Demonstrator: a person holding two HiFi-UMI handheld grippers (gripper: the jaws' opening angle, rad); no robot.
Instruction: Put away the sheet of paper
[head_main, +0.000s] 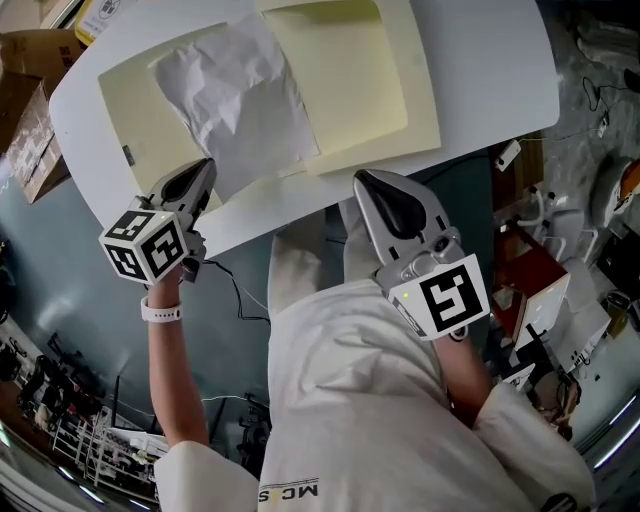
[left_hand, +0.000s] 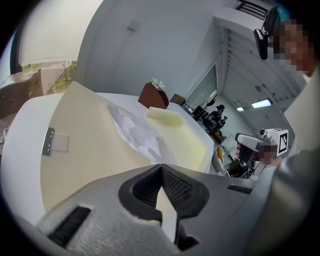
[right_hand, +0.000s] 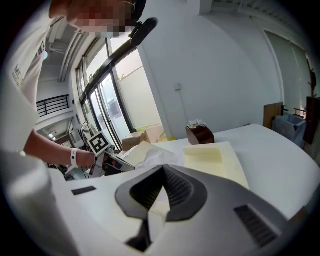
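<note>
A crumpled white sheet of paper (head_main: 240, 95) (left_hand: 137, 132) (right_hand: 155, 157) lies on the left half of an open cream folder (head_main: 360, 70) (left_hand: 85, 145) (right_hand: 215, 160), reaching its middle fold. My left gripper (head_main: 207, 165) (left_hand: 161, 167) is shut, its tip over the near edge of the folder's left half, beside the paper's near corner. Whether it pinches the folder's edge I cannot tell. My right gripper (head_main: 362, 180) (right_hand: 162, 169) is shut on nothing and hovers at the table's near edge, just short of the folder's right half.
The folder lies on a white table (head_main: 500, 60). A brown tissue box (left_hand: 154, 96) (right_hand: 200, 134) stands at the table's far side. Cardboard boxes (head_main: 30, 110) stand off the table's left end. Equipment and cables crowd the floor at right (head_main: 560, 300).
</note>
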